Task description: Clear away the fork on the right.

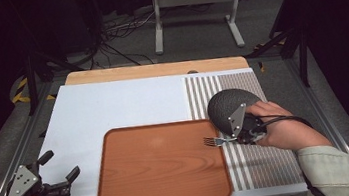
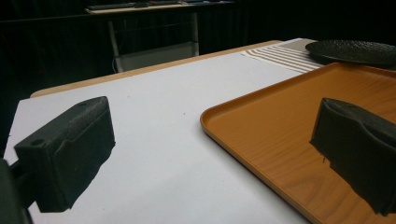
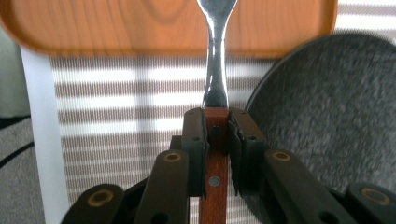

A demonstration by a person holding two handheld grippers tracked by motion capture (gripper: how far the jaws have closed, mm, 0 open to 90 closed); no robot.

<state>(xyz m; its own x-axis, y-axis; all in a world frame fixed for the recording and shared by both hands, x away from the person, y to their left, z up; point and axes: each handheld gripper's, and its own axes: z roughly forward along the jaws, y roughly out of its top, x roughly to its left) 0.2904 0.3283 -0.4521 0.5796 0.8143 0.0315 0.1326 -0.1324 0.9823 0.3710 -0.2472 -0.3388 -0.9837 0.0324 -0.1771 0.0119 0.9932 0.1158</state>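
A fork (image 1: 214, 141) with a metal head and a red-brown wooden handle (image 3: 215, 154) is clamped in my right gripper (image 1: 238, 138), tines reaching over the right edge of the orange wooden tray (image 1: 160, 165). In the right gripper view the jaws of the right gripper (image 3: 215, 133) press the handle from both sides, the steel neck (image 3: 215, 70) rising toward the tray (image 3: 116, 28). A dark round plate (image 1: 229, 106) lies on the striped mat just behind that hand. My left gripper (image 1: 60, 167) stands open at the table's front left, nothing between its pads (image 2: 70, 149).
A white sheet (image 1: 113, 105) covers most of the table, with a grey-and-white striped mat (image 1: 256, 163) on the right. The tray's near corner (image 2: 219, 126) lies close to the left gripper. Past the far edge stand a metal frame and cables on the floor.
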